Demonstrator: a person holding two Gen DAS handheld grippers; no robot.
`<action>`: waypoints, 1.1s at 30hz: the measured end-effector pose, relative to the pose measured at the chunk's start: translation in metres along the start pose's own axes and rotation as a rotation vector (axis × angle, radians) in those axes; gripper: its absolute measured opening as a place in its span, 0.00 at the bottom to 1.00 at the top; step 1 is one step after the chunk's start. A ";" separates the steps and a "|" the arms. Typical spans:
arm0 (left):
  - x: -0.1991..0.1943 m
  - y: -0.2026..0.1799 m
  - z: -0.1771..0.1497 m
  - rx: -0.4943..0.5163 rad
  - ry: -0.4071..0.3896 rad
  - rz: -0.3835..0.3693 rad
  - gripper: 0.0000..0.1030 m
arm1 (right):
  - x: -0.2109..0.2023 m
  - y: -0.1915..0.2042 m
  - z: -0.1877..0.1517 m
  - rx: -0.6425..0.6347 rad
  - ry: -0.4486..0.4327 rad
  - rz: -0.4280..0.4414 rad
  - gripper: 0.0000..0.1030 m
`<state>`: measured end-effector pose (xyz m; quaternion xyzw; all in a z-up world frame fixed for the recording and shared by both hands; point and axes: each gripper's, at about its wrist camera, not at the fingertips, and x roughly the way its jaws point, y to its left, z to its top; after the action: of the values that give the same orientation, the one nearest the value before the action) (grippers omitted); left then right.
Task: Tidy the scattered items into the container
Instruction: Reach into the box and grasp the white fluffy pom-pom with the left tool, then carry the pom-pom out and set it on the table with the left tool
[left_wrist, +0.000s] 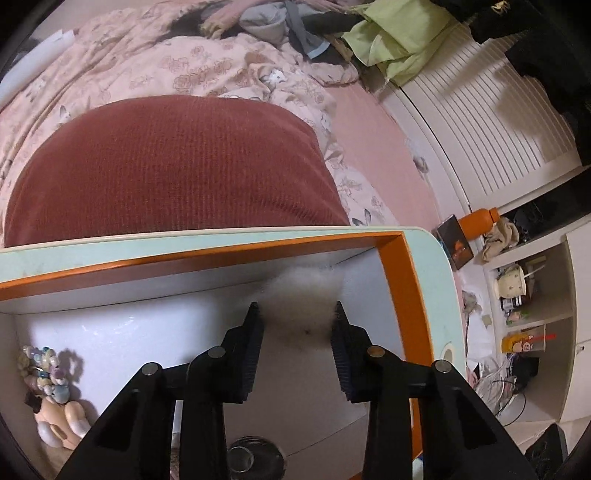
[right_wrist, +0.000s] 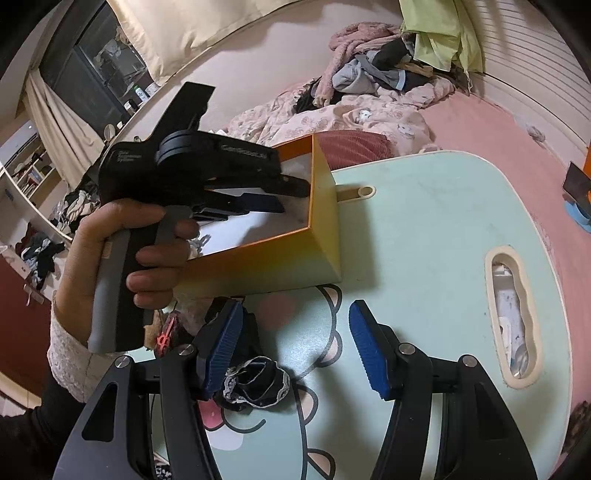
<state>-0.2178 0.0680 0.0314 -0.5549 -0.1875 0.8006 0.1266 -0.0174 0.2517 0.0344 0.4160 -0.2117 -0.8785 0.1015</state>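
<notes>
An orange box (left_wrist: 402, 266) with a white inside stands on the mint table (left_wrist: 436, 295); it also shows in the right wrist view (right_wrist: 288, 258). My left gripper (left_wrist: 297, 314) reaches into the box, its jaws parted around a blurred white fluffy ball (left_wrist: 303, 299); whether they still touch it is unclear. A beaded charm with a small doll (left_wrist: 48, 387) and a round dark item (left_wrist: 255, 458) lie in the box. My right gripper (right_wrist: 295, 321) is open above the table, over a black lace-trimmed scrunchie (right_wrist: 255, 384). The left gripper (right_wrist: 243, 195) shows in the right wrist view too.
A red cushion (left_wrist: 173, 166) and a pink floral quilt (left_wrist: 147, 62) lie beyond the table. White shelves with clutter (left_wrist: 524, 295) stand at the right. The table (right_wrist: 424, 229) has a handle slot (right_wrist: 513, 314). Small dark items (right_wrist: 166, 332) lie by the box's near side.
</notes>
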 end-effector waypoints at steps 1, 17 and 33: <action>-0.001 0.001 0.000 -0.004 -0.002 -0.003 0.32 | 0.000 -0.001 0.000 0.002 0.000 0.000 0.59; -0.030 0.003 0.002 -0.025 -0.048 -0.110 0.32 | -0.001 -0.004 0.000 0.018 -0.001 0.004 0.59; -0.161 0.035 -0.091 0.040 -0.264 -0.185 0.32 | 0.001 0.000 -0.001 0.014 0.004 0.006 0.59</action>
<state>-0.0761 -0.0147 0.1228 -0.4227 -0.2368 0.8549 0.1852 -0.0168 0.2515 0.0329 0.4179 -0.2189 -0.8758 0.1019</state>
